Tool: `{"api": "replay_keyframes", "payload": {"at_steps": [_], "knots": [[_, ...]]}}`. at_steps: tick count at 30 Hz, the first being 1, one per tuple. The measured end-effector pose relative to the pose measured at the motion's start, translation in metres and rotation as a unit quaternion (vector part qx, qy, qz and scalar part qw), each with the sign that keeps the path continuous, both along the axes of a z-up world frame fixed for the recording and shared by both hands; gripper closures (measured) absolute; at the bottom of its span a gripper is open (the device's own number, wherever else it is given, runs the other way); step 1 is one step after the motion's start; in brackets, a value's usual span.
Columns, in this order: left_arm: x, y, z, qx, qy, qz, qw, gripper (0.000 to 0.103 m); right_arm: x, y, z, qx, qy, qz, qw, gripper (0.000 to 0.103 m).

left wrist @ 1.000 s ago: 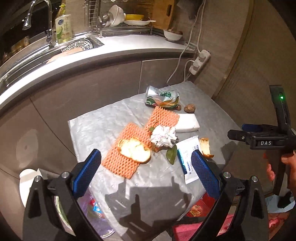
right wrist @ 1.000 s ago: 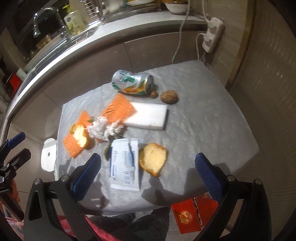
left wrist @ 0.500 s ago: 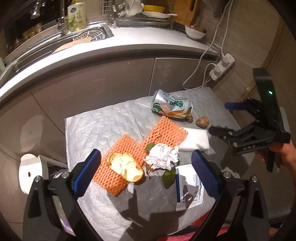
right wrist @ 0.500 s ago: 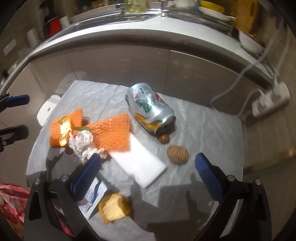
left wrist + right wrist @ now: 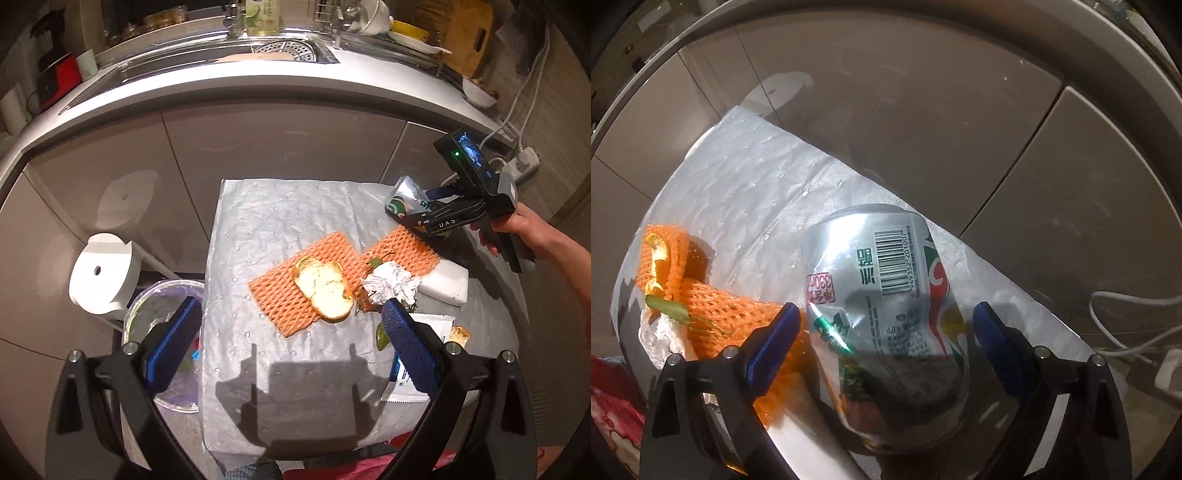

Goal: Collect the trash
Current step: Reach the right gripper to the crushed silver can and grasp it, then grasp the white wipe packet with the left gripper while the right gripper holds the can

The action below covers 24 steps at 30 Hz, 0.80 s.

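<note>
The right claw (image 5: 882, 334) points steeply down, its jaws closing around the dented silver drink can (image 5: 882, 295) with gaps still showing at both blue pads. The can lies on its side at the far right of the grey quilted worktop (image 5: 280, 229). The left claw (image 5: 291, 336) hangs spread and empty. Orange foam netting (image 5: 295, 299) carries a halved bread roll (image 5: 323, 286), beside a crumpled white tissue (image 5: 389, 282).

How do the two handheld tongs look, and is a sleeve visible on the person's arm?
Both tongs are black frames with blue ribbed pads and silver screws. The right tongs show white "DAS" lettering, a green light and a small lit screen on a black block. The left tongs look the same in build. The forearm is bare; no sleeve shows.
</note>
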<state>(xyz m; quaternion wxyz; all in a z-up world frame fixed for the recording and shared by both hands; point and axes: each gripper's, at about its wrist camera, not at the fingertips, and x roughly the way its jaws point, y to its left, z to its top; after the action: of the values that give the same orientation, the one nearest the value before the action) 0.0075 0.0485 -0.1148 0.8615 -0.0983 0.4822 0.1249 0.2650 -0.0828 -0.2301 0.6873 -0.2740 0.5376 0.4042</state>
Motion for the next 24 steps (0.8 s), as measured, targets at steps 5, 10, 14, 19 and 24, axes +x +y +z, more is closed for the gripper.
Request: {"api": "replay_keyframes", "payload": {"at_steps": [5, 10, 14, 19, 24], "knots": [[-0.007, 0.005, -0.001, 0.001, 0.001, 0.017, 0.9999, 0.009, 0.003, -0.002, 0.000, 0.013, 0.009, 0.002, 1.000, 0.022], [-0.003, 0.011, -0.014, -0.020, 0.007, 0.023, 0.9995, 0.009, 0.010, -0.018, 0.016, 0.040, 0.004, -0.030, 0.999, 0.023], [0.004, -0.002, -0.020, -0.031, 0.014, -0.010, 0.9994, 0.010, 0.005, -0.046, 0.052, 0.083, -0.008, -0.080, 0.993, 0.022], [0.013, -0.054, -0.018, -0.035, 0.004, -0.129, 0.9910, 0.009, -0.015, -0.096, 0.098, 0.136, -0.021, -0.137, 0.981, 0.022], [0.017, -0.115, -0.039, -0.043, 0.024, -0.252, 0.9665, 0.009, -0.052, -0.147, 0.121, 0.170, -0.013, -0.189, 0.967, 0.022]]}}
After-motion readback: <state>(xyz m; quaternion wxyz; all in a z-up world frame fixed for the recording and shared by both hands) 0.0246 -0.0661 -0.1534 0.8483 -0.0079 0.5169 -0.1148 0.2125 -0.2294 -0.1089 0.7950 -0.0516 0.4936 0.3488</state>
